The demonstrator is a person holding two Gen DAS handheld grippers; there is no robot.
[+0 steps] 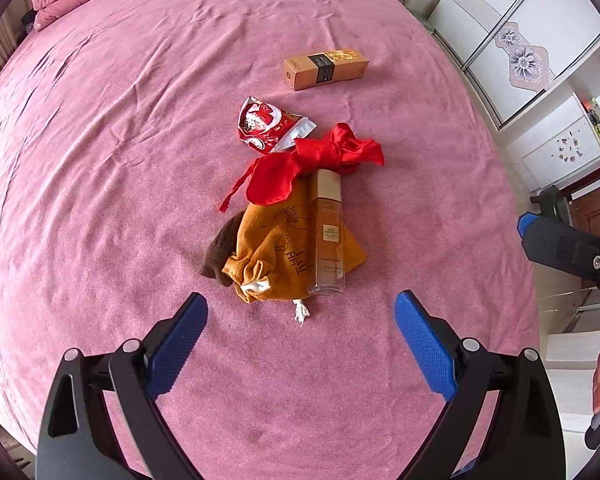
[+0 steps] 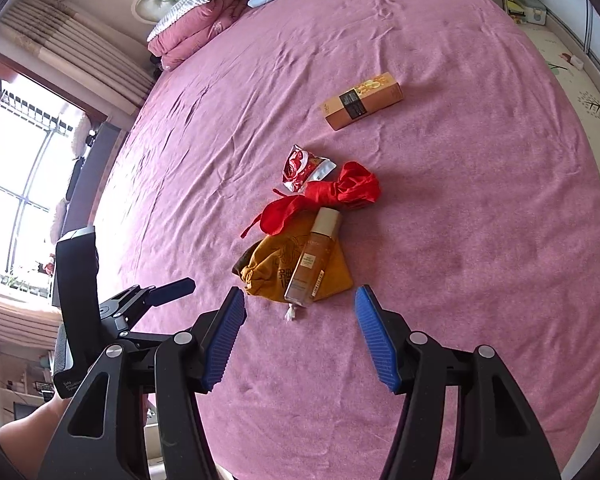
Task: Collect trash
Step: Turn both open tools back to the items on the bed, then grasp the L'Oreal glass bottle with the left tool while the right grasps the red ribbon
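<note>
A small heap lies mid-bed on the pink sheet. It holds a mustard drawstring pouch (image 1: 272, 248) (image 2: 276, 268), a tall amber glass bottle (image 1: 330, 236) (image 2: 314, 258) lying across it, a red cloth bag (image 1: 312, 160) (image 2: 332, 194) and a crumpled red and white snack wrapper (image 1: 264, 124) (image 2: 300, 168). An orange carton (image 1: 326, 68) (image 2: 362, 100) lies apart, farther up the bed. My left gripper (image 1: 300, 304) hangs open just short of the pouch, nothing between its blue pads. My right gripper (image 2: 300, 298) is open too, its fingertips flanking the bottle's near end without touching it.
Folded pink quilts (image 2: 196, 36) and a blue pillow sit by the headboard. A white wardrobe (image 1: 512, 40) stands off the bed's right side. The other gripper (image 1: 560, 244) shows at the right edge of the left wrist view. A window (image 2: 16, 184) is at the left.
</note>
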